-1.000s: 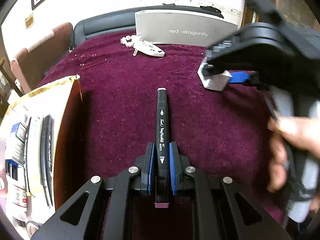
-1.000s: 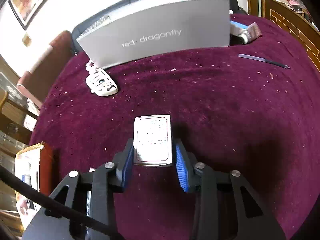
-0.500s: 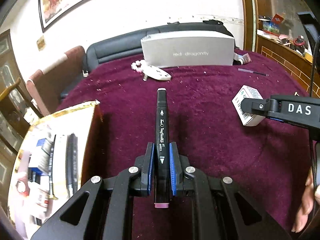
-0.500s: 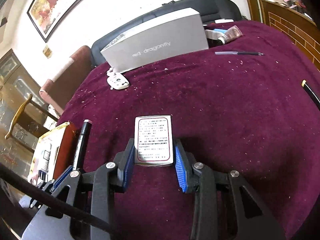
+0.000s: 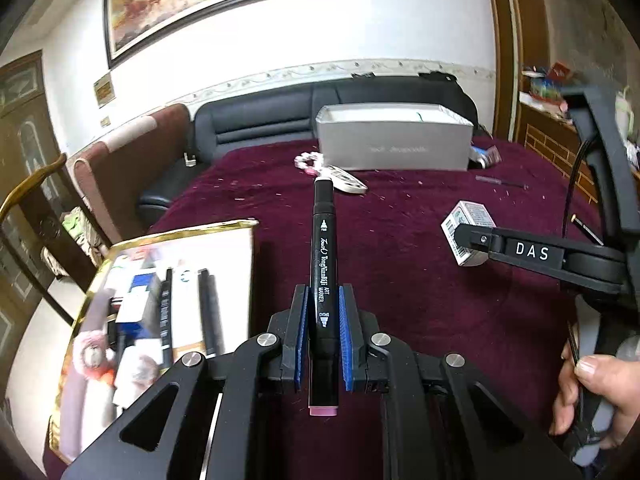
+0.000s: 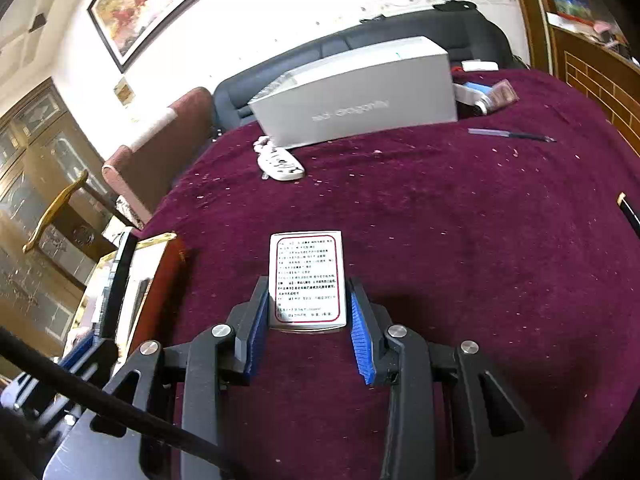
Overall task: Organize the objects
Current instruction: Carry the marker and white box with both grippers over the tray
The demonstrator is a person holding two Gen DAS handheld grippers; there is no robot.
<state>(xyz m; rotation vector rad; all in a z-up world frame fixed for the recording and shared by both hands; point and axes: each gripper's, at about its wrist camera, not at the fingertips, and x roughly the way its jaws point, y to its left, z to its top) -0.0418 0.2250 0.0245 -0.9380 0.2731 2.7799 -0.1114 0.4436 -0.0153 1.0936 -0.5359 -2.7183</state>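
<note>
Left gripper (image 5: 323, 336) clamped on a black art marker (image 5: 323, 264), blue ribbed pads pressed on both sides of the squarish barrel; white lettering along the barrel, pink end cap at the near end, pale tip cap pointing away. Marker held clear above the dark red cloth (image 5: 400, 280), which is fuzzy, velvet-like and dotted with pale crumbs. Right gripper (image 6: 308, 312) gripping a small box (image 6: 307, 278), flat rectangular white card with rounded red border and rows of tiny black print on the top face; blue pads tight on its 2 long sides, box lifted off the cloth. From the left camera the same box shows a barcode end, with the black arm marked DAS in front of it and a hand (image 5: 592, 392) wrapped on the handle at the right. Open storage box (image 5: 168, 292) at the left table edge, gold shiny rim, reddish side wall, inside holds black pens and small cartons, blurred. Far side: grey cardboard box (image 6: 360, 96), matte, long rectangular, faint lettering. White key fob (image 6: 280, 164), smooth oval plastic with a beaded strap, lies just in front of it. Thin dark pen (image 6: 512, 134) lies flat at right.
</note>
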